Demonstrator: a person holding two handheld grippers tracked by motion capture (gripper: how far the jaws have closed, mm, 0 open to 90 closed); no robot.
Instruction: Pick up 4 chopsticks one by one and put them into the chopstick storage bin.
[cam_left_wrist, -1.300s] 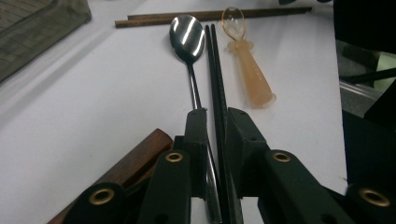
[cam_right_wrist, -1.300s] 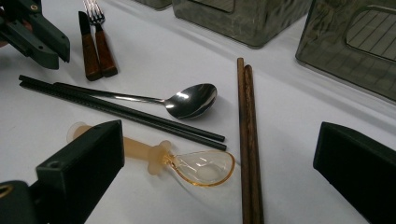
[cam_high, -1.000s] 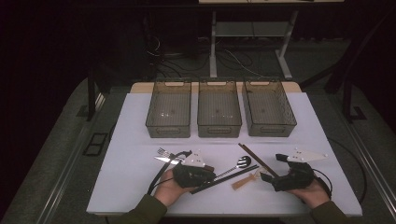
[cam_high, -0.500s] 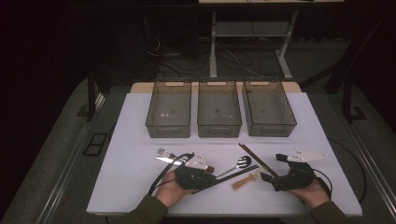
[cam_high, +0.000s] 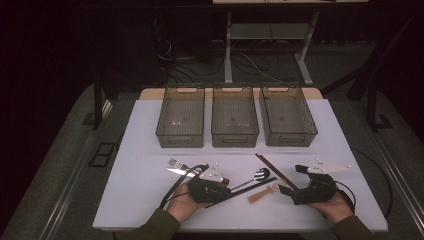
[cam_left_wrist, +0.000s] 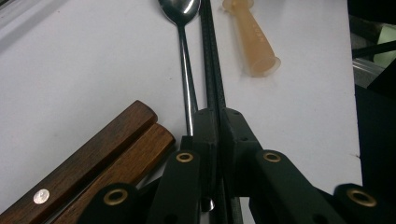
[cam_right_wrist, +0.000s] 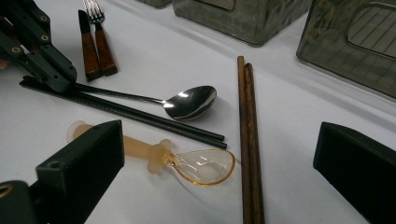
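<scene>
Left tongs (cam_left_wrist: 218, 122) sit clamped on the black chopsticks (cam_left_wrist: 211, 65) lying on the table (cam_high: 150, 150) beside the metal spoon (cam_left_wrist: 183, 28); lift both sticks level, I'd judge. Right tongs (cam_right_wrist: 219, 177) stand apart, idle.

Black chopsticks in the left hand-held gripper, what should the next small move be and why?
Probably lift them straight up a little. The left hand-held gripper is shut on the black chopsticks, which lie flat on the table against the metal spoon. A short lift should free them before carrying them toward the bins.
</scene>
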